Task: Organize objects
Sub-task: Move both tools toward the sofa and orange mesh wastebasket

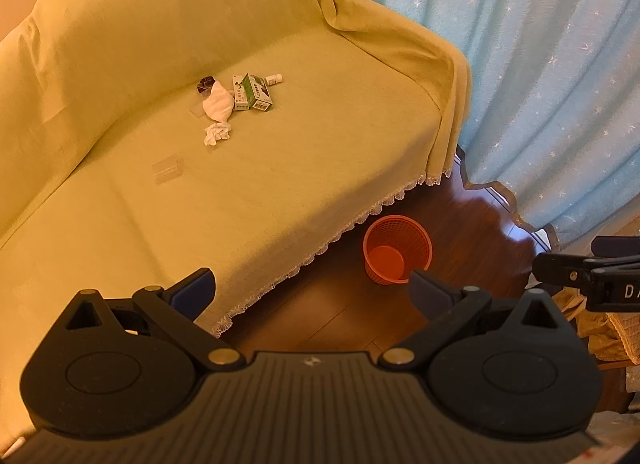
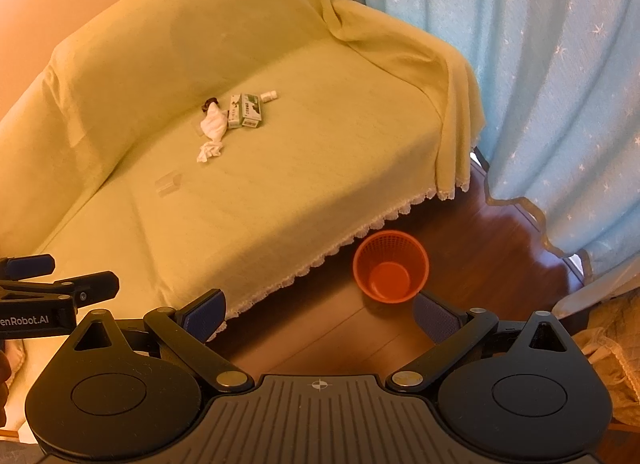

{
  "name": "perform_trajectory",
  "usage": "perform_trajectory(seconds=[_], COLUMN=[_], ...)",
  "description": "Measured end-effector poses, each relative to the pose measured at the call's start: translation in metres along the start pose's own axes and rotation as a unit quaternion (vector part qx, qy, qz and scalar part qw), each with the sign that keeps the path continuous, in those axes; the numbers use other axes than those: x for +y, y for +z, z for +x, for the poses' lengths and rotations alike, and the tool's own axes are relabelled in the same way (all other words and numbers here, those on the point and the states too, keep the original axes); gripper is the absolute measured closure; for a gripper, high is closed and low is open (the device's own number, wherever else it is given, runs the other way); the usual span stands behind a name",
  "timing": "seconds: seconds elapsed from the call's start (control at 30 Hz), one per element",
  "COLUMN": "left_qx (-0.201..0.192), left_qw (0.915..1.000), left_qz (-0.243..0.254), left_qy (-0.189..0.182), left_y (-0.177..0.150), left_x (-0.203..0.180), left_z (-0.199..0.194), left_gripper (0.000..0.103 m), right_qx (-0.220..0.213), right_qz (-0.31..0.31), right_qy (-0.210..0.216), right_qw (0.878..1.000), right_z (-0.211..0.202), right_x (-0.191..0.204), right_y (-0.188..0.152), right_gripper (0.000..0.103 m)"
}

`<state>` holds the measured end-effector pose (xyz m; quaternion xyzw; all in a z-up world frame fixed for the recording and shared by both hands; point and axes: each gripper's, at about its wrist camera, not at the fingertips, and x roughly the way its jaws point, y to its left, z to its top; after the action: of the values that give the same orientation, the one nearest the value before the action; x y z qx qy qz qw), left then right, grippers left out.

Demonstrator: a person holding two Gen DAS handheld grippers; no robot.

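Fingers of the left gripper (image 1: 312,288) and the right gripper (image 2: 320,314) are spread wide with nothing between them, both held above the floor well short of the clutter. On the sofa (image 1: 280,168) seat lie two white tissues (image 1: 218,106), two green boxes (image 1: 252,93), a small white bottle (image 1: 274,79) and a clear packet (image 1: 168,170). An orange basket (image 1: 397,250) stands on the floor just beside the sofa's front edge.

Sofa cover (image 1: 280,168) is plain yellow-green with a white lace trim along the hem; curtain (image 1: 540,64) is light blue with small white stars. Basket (image 2: 390,267) is orange mesh on a dark reddish-brown wood floor (image 2: 460,220). On the sofa: white crumpled tissue (image 1: 217,133), green-and-white boxes (image 1: 252,93), a small white bottle (image 1: 273,79); both grippers are black with blue pads (image 2: 203,315).
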<state>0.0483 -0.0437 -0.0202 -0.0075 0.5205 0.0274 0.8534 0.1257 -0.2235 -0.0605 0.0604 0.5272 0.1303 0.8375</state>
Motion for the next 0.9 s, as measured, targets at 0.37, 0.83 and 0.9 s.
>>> perform_trajectory(seconds=[0.37,0.83,0.9], left_qx=[0.015,0.023,0.023], left_qw=[0.9999,0.9997,0.9996], left_qz=[-0.001,0.007,0.006], left_qy=[0.007,-0.003,-0.012], left_y=[0.022,0.043,0.046], left_x=[-0.005,0.032,0.042], left_z=[0.030,0.125,0.145], left_gripper=[0.001,0.001,0.001], right_qx=[0.013,0.007,-0.002], right_qz=[0.015,0.071,0.090], right_qy=[-0.007,-0.033,-0.031], right_qw=[1.000,0.997,0.995], right_z=[0.021,0.107,0.125], right_x=[-0.030,-0.055,-0.062], right_y=[0.015,0.036,0.037], right_gripper=[0.005,0.005,0.005])
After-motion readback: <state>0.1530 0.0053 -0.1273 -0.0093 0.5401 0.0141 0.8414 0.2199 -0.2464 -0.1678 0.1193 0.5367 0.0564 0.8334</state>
